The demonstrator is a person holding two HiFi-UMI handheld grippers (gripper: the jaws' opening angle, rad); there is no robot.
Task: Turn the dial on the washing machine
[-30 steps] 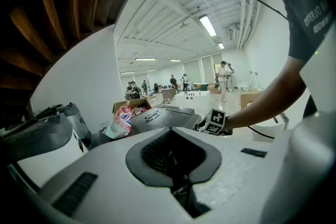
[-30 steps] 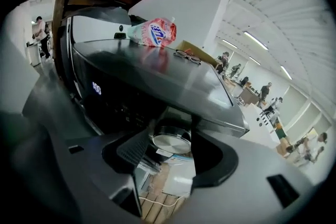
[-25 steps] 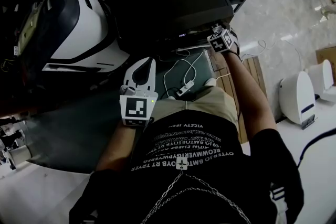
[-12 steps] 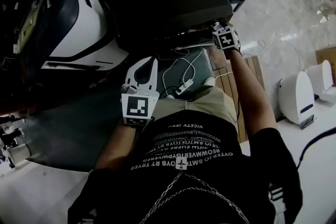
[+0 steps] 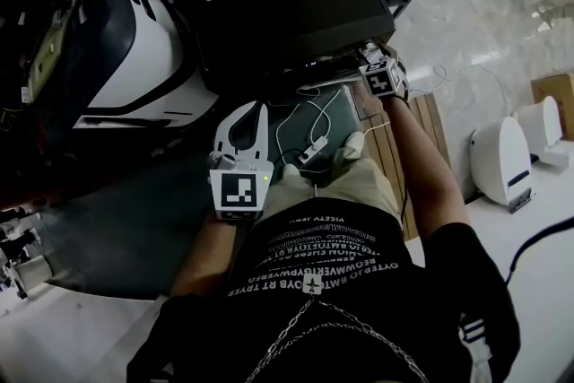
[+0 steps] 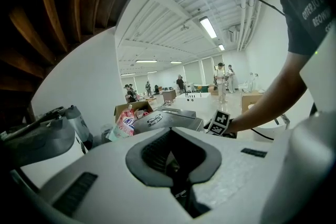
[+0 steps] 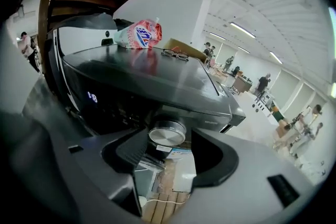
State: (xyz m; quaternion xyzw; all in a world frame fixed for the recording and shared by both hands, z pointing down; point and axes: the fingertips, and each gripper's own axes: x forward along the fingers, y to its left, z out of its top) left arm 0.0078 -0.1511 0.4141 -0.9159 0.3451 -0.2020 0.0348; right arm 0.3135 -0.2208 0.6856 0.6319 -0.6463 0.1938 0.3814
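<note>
The right gripper (image 7: 171,143), a smooth grey plastic shell with dark ribbed pads, is pointing at the front panel of the black, glossy, box-shaped washing machine (image 7: 147,76). Its jaws have just been opening and are standing spread wide. The round, brushed-silver metal dial (image 7: 167,132) is sitting between their tips, with a gap showing on its right side and no pad pressing on it. A small blue display light (image 7: 92,97) is glowing on the dark panel to the dial's left. On the machine's shiny lid a soft pink-and-white plastic pouch (image 7: 140,35) is lying near the far edge, and a thin-framed pair of spectacles (image 7: 175,54) is resting beside it.

The left gripper (image 5: 251,108), matte white with a square black-and-white marker cube, is hanging apart from the machine, above the person's thigh. Its jaws are pressing together with nothing between them, the dark pads meeting along a narrow seam in its own view.

In the head view the dial is hiding under the lid's overhang and behind the right gripper. A thin white cable with a small oblong plug (image 5: 316,146) is curling over a grey surface below the panel, beside pale wooden slats (image 5: 421,117). A rounded white-and-black appliance (image 5: 126,40) is lying partly in shadow at the left, and what it is cannot be made out. The lower front of the machine is also sitting in darkness.
</note>
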